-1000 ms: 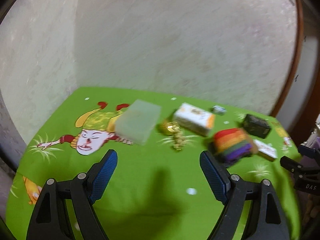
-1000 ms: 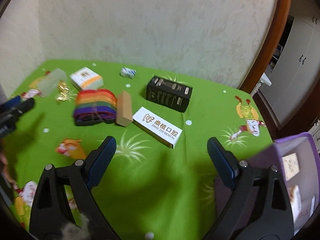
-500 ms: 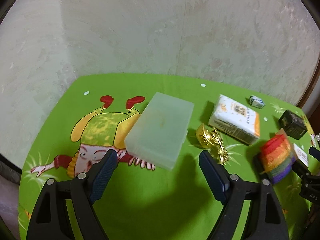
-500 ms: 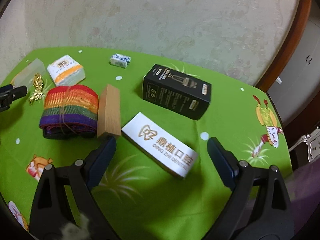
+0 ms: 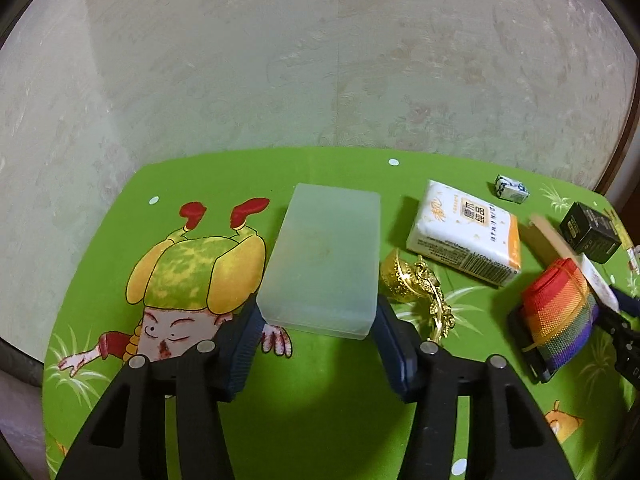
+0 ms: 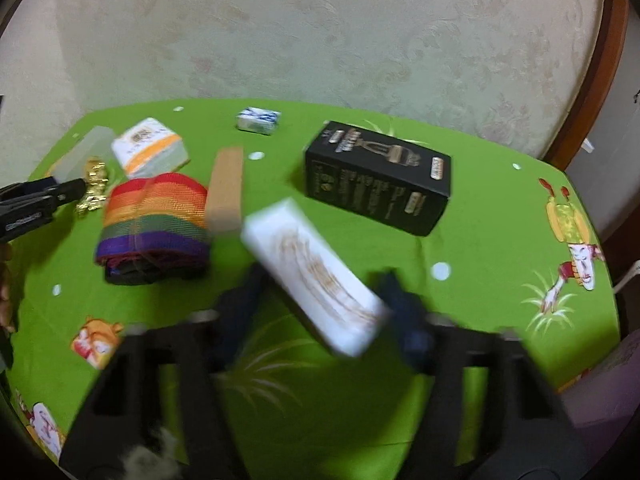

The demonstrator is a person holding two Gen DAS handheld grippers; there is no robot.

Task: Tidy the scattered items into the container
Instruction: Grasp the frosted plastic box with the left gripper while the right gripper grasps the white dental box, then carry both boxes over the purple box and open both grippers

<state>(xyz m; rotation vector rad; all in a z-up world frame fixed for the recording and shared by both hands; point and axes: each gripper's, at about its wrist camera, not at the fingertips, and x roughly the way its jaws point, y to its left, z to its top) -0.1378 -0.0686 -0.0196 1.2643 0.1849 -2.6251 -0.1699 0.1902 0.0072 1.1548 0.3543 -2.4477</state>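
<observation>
Plastic case point(image 5: 324, 260) between left gripper point(image 5: 316, 330) fingers; trinket point(image 5: 416, 288) just right, tissue pack point(image 5: 466, 232) beyond. Long box point(image 6: 316, 276) between right gripper point(image 6: 324, 300) fingers; strap roll point(image 6: 154, 224) and block point(image 6: 226, 188) ahead-left, carton point(image 6: 378, 176) ahead.
</observation>
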